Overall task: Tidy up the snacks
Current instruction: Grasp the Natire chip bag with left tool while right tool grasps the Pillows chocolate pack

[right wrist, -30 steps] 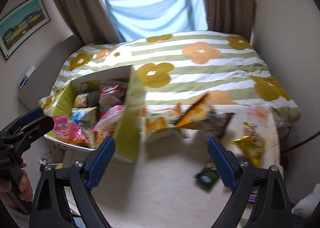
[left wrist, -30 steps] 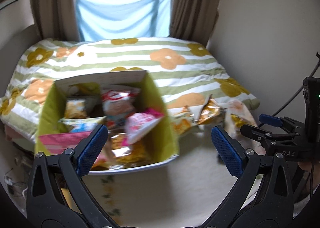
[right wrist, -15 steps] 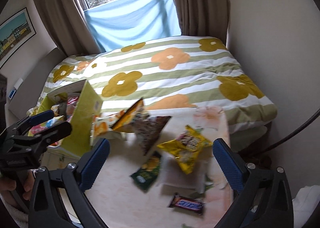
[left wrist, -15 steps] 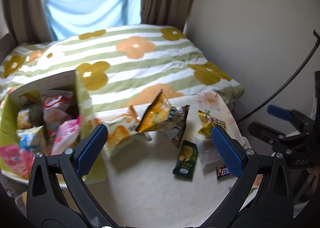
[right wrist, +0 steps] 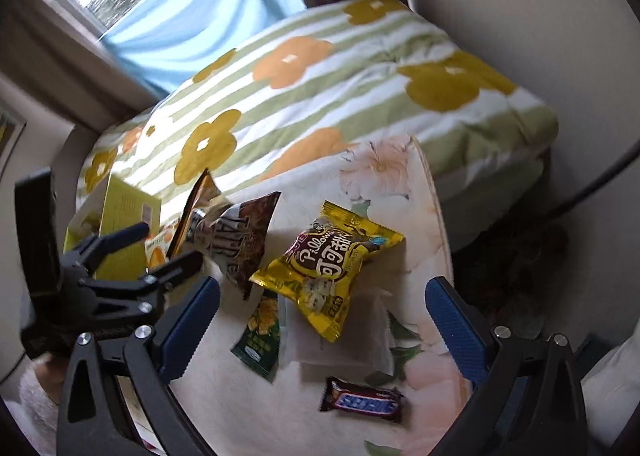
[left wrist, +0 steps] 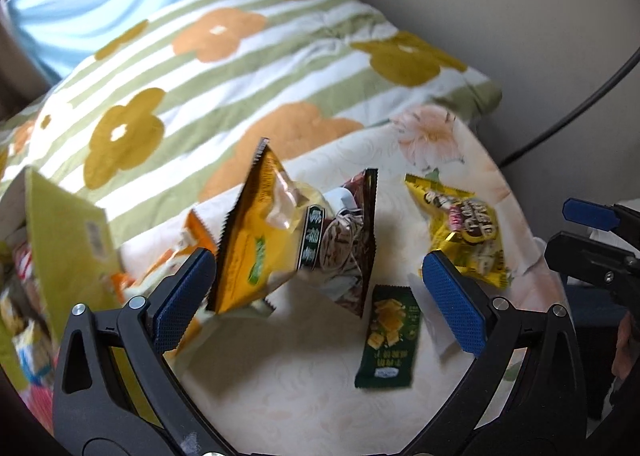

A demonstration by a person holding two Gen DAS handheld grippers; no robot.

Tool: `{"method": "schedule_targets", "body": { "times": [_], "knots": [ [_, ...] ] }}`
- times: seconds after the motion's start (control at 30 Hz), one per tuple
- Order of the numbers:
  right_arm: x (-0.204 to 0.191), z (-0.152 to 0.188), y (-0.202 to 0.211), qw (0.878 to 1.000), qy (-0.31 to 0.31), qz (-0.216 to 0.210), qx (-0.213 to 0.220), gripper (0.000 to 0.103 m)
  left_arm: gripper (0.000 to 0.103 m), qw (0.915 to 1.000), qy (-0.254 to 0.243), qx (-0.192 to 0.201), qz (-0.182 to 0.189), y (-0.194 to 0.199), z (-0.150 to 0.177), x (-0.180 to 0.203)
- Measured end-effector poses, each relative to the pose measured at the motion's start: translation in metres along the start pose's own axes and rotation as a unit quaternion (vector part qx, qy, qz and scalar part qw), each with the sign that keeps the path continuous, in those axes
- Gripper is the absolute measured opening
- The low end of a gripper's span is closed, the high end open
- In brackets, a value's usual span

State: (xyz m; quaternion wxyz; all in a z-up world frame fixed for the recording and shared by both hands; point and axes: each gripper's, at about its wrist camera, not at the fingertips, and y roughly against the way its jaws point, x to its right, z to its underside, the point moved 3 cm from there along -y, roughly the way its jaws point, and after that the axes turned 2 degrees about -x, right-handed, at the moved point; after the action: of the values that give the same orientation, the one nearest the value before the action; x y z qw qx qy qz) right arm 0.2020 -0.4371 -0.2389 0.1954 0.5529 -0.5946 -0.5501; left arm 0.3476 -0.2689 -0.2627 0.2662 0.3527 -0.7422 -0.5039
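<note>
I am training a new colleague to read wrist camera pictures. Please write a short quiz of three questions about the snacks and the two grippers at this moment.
1. True or false: the left gripper holds a snack between its jaws.
2. Multiple choice: in the right wrist view, which snack lies nearest the camera? A) the yellow bag B) the Snickers bar C) the dark green packet
3. Fill in: the snacks not yet sorted lie on the table's floral ____, while the green box stands at the left edge.

Key: 1. False, its jaws stand wide open with nothing between. 2. B. 3. cloth.
</note>
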Motion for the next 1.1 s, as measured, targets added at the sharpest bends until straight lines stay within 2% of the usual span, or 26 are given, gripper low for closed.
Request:
{"method": "schedule_targets", "body": {
  "times": [0.13,0.33,0.6,0.7,1.1],
  "knots": [
    [0.008,-0.006,-0.027,0.999,-0.045,-0.005,-0.027,0.102,0.103,0.9995,-0.016,-0.027,0.006,-0.029,-0.006,0.000],
    [0.015,-0.012,-0.058,0.995,-0.084,-0.002,-0.046,0.102,0.102,0.9980,-0.025,-0.056,0.010,-0.065,-0.015,-0.006],
    [0.017,-0.020,-0.087,0.993,-0.105,0.003,-0.060,0.102,0.102,0.9974,-0.040,-0.057,0.017,-0.082,-0.030,-0.008],
    [0.018,-0.019,-0.095,0.992,-0.110,0.004,-0.066,0.102,0.099,0.9976,-0.037,-0.054,0.025,-0.084,-0.032,-0.010],
    [0.026,-0.017,-0.106,0.988,-0.138,-0.005,-0.073,0.102,0.087,0.9984,-0.042,-0.035,0.013,-0.077,-0.032,-0.009]
  ]
}}
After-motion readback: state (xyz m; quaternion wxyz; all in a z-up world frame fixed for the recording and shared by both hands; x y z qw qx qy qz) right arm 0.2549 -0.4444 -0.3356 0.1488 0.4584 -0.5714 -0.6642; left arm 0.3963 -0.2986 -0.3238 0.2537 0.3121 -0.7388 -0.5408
